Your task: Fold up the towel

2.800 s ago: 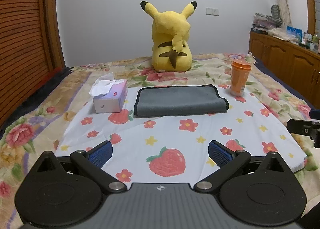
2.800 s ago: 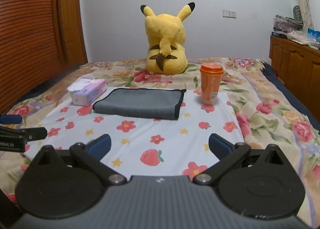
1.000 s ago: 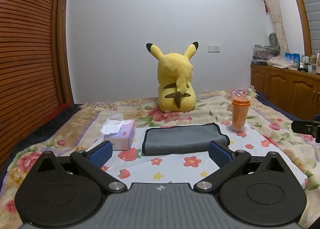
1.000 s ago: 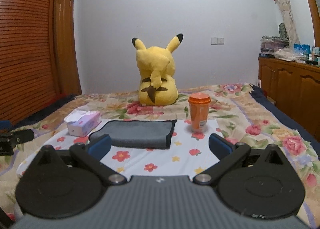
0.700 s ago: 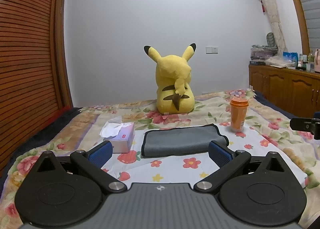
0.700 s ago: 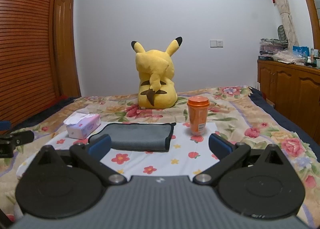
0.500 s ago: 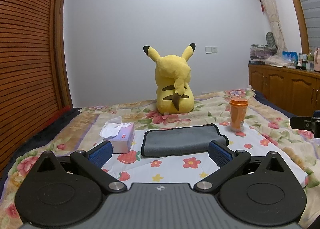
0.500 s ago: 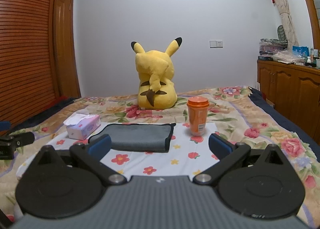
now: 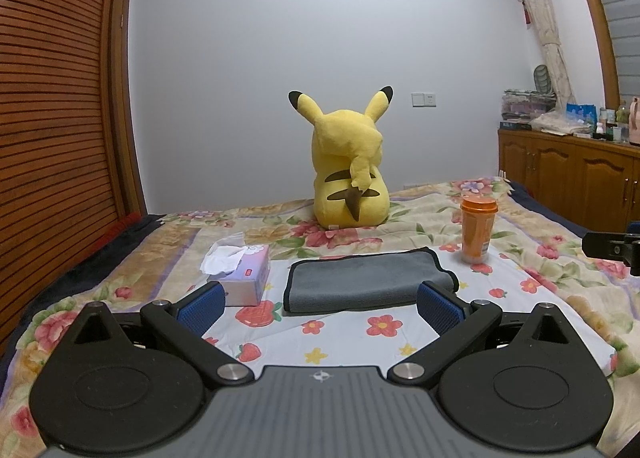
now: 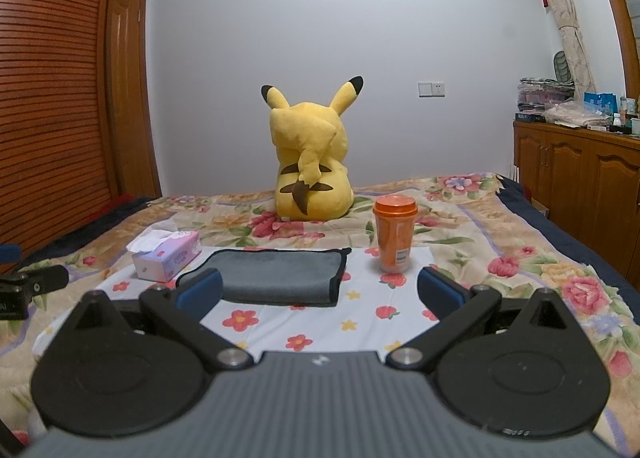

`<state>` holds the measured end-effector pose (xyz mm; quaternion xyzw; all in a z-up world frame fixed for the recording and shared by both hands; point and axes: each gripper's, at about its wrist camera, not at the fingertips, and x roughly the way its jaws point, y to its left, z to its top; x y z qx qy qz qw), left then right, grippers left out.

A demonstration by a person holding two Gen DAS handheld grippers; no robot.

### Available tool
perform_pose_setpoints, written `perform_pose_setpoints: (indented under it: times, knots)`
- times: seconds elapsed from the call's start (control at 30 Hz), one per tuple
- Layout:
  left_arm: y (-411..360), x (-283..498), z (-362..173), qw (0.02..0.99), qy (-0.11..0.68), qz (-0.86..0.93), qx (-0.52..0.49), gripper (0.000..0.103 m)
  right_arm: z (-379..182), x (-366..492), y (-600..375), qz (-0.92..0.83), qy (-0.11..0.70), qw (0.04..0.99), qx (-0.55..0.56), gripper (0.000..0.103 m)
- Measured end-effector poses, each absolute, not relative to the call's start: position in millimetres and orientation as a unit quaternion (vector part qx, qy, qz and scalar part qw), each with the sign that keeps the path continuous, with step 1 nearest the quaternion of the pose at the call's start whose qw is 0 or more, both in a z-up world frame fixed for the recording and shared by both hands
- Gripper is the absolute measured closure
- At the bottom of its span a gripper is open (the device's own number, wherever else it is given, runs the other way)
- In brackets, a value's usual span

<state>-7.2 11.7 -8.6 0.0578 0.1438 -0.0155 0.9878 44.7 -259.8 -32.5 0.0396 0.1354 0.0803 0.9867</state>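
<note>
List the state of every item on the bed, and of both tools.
Gray towel: folded, lying flat, untouched.
Orange cup: upright, lid on.
Tissue box: open, tissue sticking out.
Yellow plush: sitting upright, back to camera.
Left tool: open, empty.
Right tool: open, empty.

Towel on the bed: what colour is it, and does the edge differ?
The towel is grey with a black border, clearest in the left wrist view.

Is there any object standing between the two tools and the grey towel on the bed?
Nothing visible does. Only bare flowered sheet lies between each open tool and the grey towel. The tissue box and orange cup stand beside the towel, not in front.
</note>
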Motion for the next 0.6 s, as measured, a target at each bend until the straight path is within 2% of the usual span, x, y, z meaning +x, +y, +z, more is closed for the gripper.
perform_pose_setpoints:
  times: [0.6]
  knots:
    - [13.0, -7.9, -8.3, 0.988, 0.144, -0.015, 0.057, 0.0, -32.5, 44.7, -260.3, 0.081, 0.135, 0.987, 0.039, 0.0]
